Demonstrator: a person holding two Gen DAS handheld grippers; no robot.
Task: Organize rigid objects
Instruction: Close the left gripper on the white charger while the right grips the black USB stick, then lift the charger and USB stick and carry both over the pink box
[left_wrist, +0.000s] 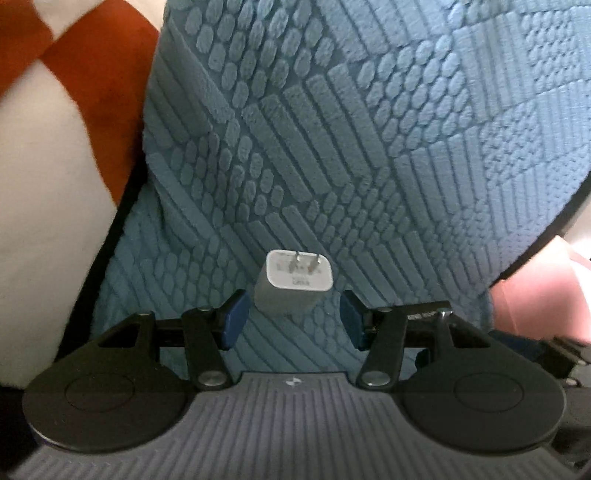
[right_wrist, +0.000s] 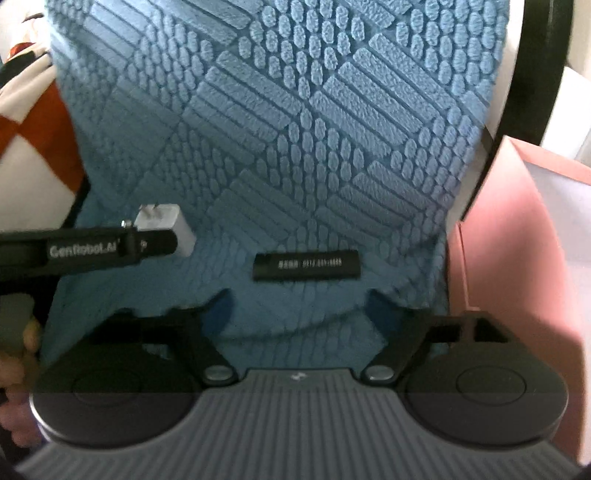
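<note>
Blue textured matting (left_wrist: 369, 129), woven in ribbed and pebbled blocks, covers the whole work surface, and its soft pile probably keeps small hard items from sliding.

Nearest in the left wrist view, the left gripper (left_wrist: 291, 314) has its blue pads standing apart on either side of a white wall charger (left_wrist: 291, 282). The charger lies on its side with its two metal prongs pointing to the far side. Neither pad touches it, so the jaws look lined up for a pinch across its flat sides, a grip not yet made.

In the right wrist view, the right gripper (right_wrist: 297, 308) is spread wide with nothing between its jaws. Just beyond the fingertips lies a black bar-shaped item with white print (right_wrist: 306, 264), set crosswise on the mat. The wide spread suits its long side poorly; closing across its short width would be easier. I cannot tell what the item is.

At the right edge stands a pink box (right_wrist: 517, 236), open-topped and close by, likely the bin for sorting. Far left, an orange-and-white cloth (left_wrist: 44, 110) lies beside the mat.
</note>
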